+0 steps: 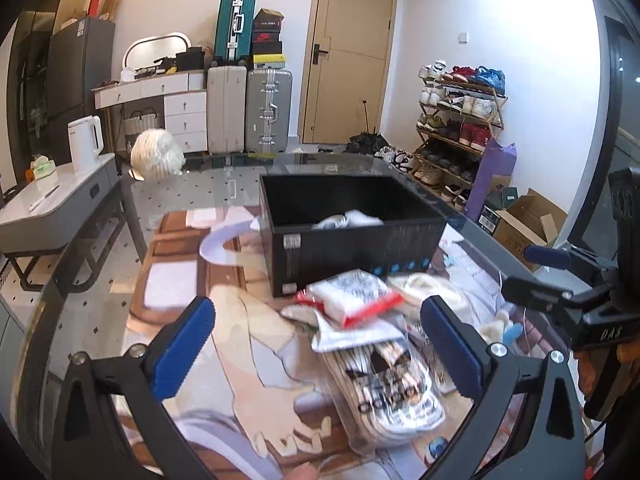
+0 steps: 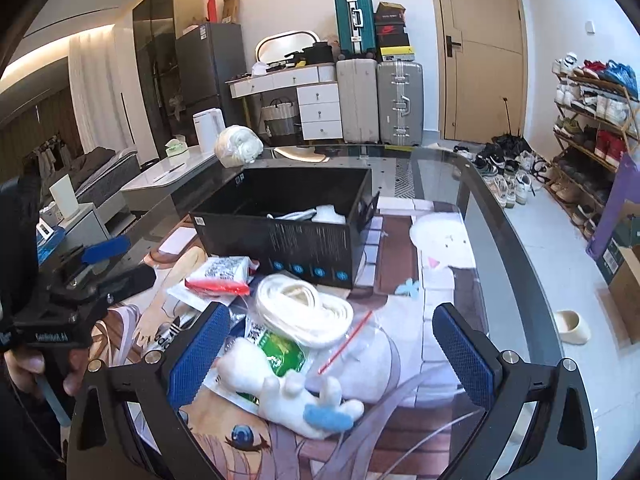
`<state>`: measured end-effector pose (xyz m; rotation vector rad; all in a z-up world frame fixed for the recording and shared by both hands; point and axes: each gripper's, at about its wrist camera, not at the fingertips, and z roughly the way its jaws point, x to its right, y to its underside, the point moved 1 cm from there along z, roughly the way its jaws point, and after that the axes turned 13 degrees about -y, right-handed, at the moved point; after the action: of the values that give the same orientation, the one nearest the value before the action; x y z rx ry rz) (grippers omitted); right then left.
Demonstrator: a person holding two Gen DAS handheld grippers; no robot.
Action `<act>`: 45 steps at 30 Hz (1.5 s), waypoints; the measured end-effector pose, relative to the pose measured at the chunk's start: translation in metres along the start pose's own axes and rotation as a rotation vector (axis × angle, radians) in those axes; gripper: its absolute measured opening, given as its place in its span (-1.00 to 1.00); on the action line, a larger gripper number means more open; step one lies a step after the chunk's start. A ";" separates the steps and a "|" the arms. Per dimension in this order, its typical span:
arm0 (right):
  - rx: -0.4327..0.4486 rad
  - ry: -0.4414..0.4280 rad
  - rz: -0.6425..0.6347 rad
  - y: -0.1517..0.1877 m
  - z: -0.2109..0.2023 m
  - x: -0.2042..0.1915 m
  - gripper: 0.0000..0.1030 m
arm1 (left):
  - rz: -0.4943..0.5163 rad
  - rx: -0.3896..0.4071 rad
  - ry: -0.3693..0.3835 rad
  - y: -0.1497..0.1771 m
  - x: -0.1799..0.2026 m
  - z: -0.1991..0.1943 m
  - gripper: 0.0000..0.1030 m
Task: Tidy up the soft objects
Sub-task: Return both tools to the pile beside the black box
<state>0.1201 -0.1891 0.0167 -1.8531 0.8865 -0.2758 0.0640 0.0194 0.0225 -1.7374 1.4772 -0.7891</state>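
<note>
**Soft pile mostly unsorted, box barely filled**

Closest to the right wrist camera lies a white plush toy (image 2: pixel 296 396) with a blue patch, on the counter (image 2: pixel 500 208) between the released jaws of the right gripper (image 2: pixel 332 356), which grasp nothing. Just beyond it sit a green-labelled packet (image 2: pixel 282 350) and a bagged coil of white cord (image 2: pixel 308 308). The left gripper (image 1: pixel 320 348) is likewise spread wide and empty, poised above a clear bag of striped socks (image 1: pixel 384 384), with a red-edged white packet (image 1: pixel 352 296) just beyond.

By my judgement the job is at an early stage. The black box (image 2: pixel 280 240) stands open behind the pile and holds only a few white items, though blur makes it hard to say what they are. At least five soft things remain outside it, heaped close against its near wall.

Room to work is fair. Right of the pile the counter is mostly bare up to its curved glass edge, which falls away to the floor. The pile crowds the box front, so lifting clear of that wall looks necessary. The two grippers are near each other, each showing in the other's view.
</note>
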 end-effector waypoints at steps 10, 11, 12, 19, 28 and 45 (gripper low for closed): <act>-0.063 -0.036 -0.007 0.020 0.014 -0.003 0.99 | 0.029 -0.033 0.003 0.016 0.008 0.007 1.00; -0.065 -0.036 -0.006 0.022 0.015 -0.004 0.99 | 0.031 -0.038 0.001 0.017 0.008 0.009 1.00; -0.066 -0.039 -0.006 0.024 0.017 -0.004 0.99 | 0.031 -0.043 0.001 0.017 0.008 0.010 1.00; -0.119 -0.085 0.013 0.037 0.031 -0.004 0.99 | 0.022 -0.062 0.044 0.021 0.007 0.013 1.00; -0.135 -0.092 0.056 0.046 0.037 0.004 0.99 | 0.021 -0.085 0.062 0.023 0.007 0.016 1.00; -0.174 -0.008 0.000 0.053 0.044 0.001 0.99 | 0.049 -0.067 0.059 0.025 0.010 0.013 1.00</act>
<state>0.1213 -0.1699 -0.0500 -2.0128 0.9289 -0.1961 0.0621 0.0088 -0.0056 -1.7339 1.5962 -0.7796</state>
